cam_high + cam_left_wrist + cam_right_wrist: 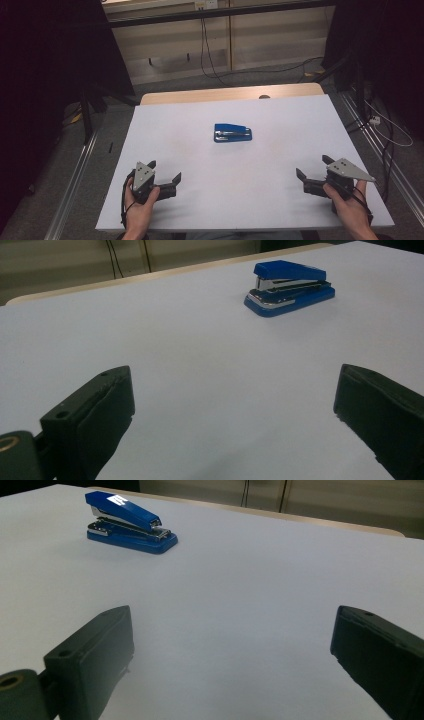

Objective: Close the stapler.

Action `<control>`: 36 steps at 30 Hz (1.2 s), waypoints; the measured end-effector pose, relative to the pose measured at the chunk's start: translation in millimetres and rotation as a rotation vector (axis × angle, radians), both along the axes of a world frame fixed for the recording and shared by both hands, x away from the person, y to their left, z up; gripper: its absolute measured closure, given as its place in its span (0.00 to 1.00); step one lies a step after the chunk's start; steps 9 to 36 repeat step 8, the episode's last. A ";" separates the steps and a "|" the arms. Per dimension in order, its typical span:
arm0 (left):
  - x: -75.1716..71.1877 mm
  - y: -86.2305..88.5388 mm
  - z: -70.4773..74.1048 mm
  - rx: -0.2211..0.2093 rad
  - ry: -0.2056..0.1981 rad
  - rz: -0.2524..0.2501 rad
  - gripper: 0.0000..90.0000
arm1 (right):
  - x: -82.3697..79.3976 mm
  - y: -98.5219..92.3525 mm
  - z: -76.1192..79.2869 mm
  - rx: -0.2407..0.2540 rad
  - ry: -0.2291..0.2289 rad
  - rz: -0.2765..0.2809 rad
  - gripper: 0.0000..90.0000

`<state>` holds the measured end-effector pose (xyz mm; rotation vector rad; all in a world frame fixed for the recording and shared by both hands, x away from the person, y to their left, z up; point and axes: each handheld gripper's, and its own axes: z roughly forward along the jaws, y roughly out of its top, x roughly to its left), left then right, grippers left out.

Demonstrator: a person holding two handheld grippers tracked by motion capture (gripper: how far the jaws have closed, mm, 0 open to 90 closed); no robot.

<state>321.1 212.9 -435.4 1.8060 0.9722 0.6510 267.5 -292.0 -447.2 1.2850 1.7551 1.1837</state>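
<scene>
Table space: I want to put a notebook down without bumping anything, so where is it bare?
The white table is bare nearly everywhere. The widest free patch lies between the left tool and the right tool, nearer than the blue stapler. Both sides of the stapler are free too. Nowhere is crowded.

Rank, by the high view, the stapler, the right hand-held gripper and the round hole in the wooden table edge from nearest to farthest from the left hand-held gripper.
1. Stapler: blue, mid-table, ahead and to the right of the left hand-held gripper.
2. Right hand-held gripper: across the near edge, at the table's right side.
3. Round hole: on the wooden strip at the far edge.
</scene>
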 end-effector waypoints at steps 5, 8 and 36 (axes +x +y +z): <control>2.7 -1.5 -1.1 -0.018 0.024 -0.006 0.03 | 3.4 0.3 0.8 0.012 -0.011 -0.007 0.04; 3.0 -0.1 0.3 -0.052 0.027 0.008 0.03 | 5.5 0.5 0.2 0.011 -0.008 -0.002 0.03; 3.0 -0.1 0.3 -0.052 0.027 0.008 0.03 | 5.5 0.5 0.2 0.011 -0.008 -0.002 0.03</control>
